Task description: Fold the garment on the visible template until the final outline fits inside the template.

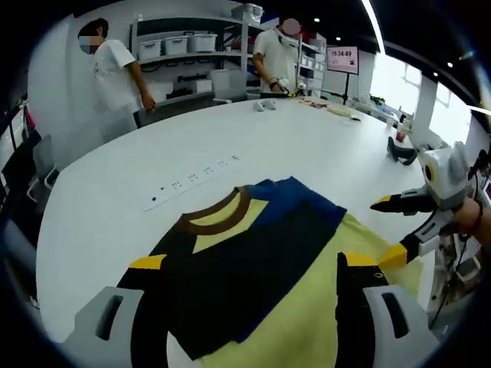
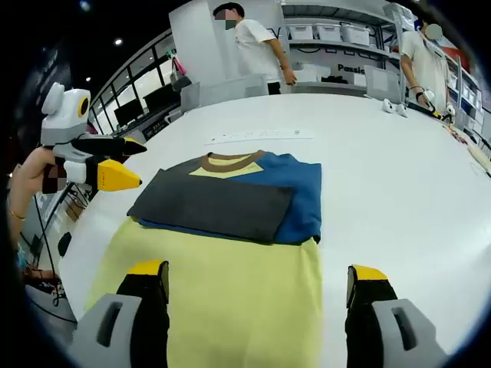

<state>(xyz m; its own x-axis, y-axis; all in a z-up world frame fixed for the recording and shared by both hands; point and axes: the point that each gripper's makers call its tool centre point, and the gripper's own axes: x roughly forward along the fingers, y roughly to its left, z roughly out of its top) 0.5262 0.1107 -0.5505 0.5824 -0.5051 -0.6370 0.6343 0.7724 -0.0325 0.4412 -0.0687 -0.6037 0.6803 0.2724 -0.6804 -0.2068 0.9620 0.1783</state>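
Garment [image 2: 230, 261] lies between right gripper [image 2: 257, 284] fingers, wide open, empty. Left gripper [image 1: 265, 264] likewise over it. Template indiscernible. Next: grip yellow hem corners evenly, fold toward collar [image 2: 230, 162].

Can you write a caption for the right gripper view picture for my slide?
A folded garment of blue, dark grey and yellow lies on a white table, with the open right gripper near it and the left gripper alongside.
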